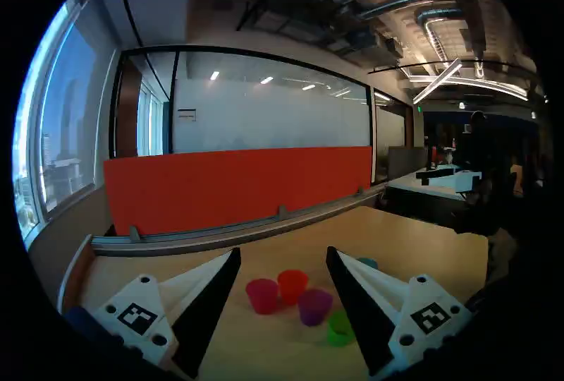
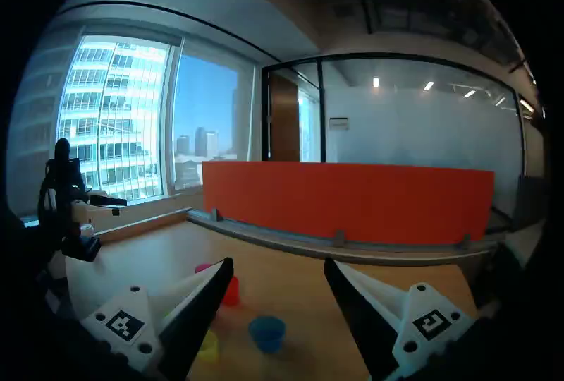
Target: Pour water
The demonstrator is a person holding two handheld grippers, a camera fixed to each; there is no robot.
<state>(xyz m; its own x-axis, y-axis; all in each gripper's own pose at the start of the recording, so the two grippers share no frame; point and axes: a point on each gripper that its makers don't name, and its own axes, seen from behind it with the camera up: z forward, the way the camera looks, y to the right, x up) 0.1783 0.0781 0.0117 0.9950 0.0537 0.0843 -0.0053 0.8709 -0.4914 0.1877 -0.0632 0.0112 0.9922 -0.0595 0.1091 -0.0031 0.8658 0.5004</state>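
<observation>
A broad, pale wooden table [image 1: 423,240] is seen under both grippers, and it is bounded along its far edge by a long, flat orange partition panel [image 1: 233,183] set in a grey rail. Behind the panel a frosted glass wall [image 1: 282,113] is seen, and to the side a tall window [image 2: 113,120] through which city towers are shown. In the left gripper view, the left gripper [image 1: 283,250] is held above the table with its black-and-white fingers spread wide and nothing is gripped between them. In the right gripper view, the right gripper [image 2: 278,262] is likewise spread wide and nothing is held. A cluster of small plastic cups is found on the table ahead of the left gripper, near the middle of the tabletop: a pink cup [image 1: 262,295], an orange-red cup [image 1: 292,286] just beside it, a purple cup [image 1: 314,306] in front, a green cup [image 1: 340,327] nearest, partly hidden by a finger, and a blue cup [image 1: 366,262] farthest, half covered by that finger. Whether anything is contained in the cups cannot be told.
</observation>
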